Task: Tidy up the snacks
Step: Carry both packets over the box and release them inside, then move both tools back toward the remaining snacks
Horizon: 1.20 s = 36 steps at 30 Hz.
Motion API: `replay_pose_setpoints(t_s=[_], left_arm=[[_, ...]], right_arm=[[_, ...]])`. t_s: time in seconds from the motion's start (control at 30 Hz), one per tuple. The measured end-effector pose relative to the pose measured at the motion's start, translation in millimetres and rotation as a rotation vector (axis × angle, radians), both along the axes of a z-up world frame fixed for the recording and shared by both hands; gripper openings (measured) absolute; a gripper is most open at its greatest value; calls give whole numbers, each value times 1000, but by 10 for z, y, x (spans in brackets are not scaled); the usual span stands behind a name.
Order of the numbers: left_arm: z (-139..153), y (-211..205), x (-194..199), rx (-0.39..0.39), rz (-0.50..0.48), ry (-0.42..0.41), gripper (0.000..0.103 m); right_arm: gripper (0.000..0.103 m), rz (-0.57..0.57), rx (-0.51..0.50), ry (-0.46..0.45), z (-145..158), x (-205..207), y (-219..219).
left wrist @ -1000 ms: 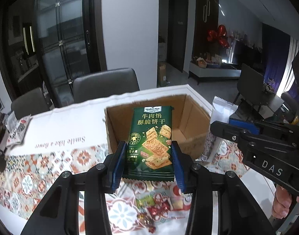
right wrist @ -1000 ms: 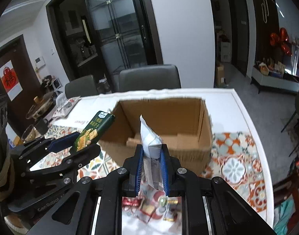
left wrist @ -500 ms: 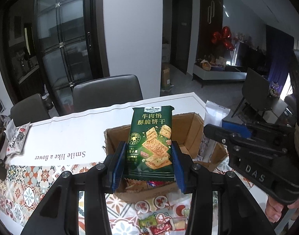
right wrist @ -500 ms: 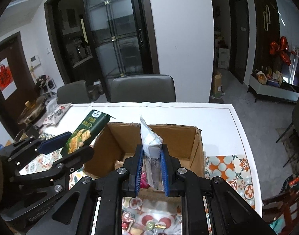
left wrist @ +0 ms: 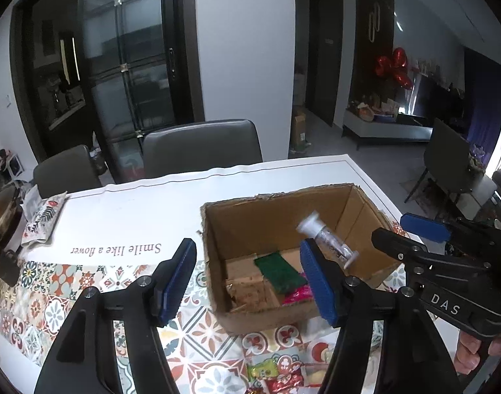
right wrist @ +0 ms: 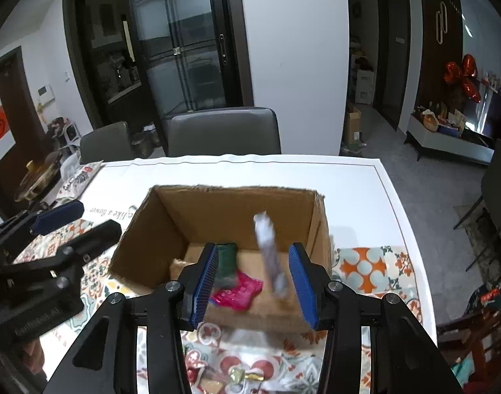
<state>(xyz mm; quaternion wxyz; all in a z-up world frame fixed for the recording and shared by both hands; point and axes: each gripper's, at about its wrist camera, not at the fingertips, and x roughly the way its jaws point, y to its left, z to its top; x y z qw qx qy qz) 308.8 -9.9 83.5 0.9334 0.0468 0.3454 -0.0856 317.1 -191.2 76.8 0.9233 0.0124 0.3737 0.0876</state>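
1. A dining room at night: a white counter (left wrist: 276,180) under a patterned tile-print cloth, grey chairs behind it, an open cardboard box (left wrist: 273,220) in the middle.
2. Left wrist view: the left claw (left wrist: 249,279) has just been opening and now stands wide with nothing between its blue pads. The green cracker pack (left wrist: 280,271) it carried a second ago lies flat on the box floor beside a pink packet (left wrist: 298,295).
3. In the same view the right claw (left wrist: 411,233) hangs over the box's right edge, and a clear white-ended snack packet (left wrist: 329,243) is blurred in mid-air above the box floor.
4. Right wrist view: the right claw (right wrist: 253,279) has also just been opening; its pads no longer press the packet (right wrist: 272,262), which is tilting and falling between them into the box (right wrist: 224,203).
5. Loose wrapped candies (left wrist: 276,374) remain on the cloth in front of the box, so more sorting looks due.
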Motion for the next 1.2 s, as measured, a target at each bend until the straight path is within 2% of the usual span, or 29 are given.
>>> replay_pose_setpoints(t_s=[0.17, 0.4, 0.8, 1.2], left_arm=[[9, 29, -260, 22, -6, -34, 66], [-30, 183, -562, -14, 5, -52, 67], [-314, 303, -1096, -14, 35, -72, 67], [-805, 307, -1359, -44, 34, 9, 67]], right_arm=[[48, 18, -7, -3, -50, -222, 54], [49, 37, 13, -14, -147, -528, 171], [49, 33, 10, -25, -358, -991, 271], [49, 60, 25, 28, -802, -1276, 304]])
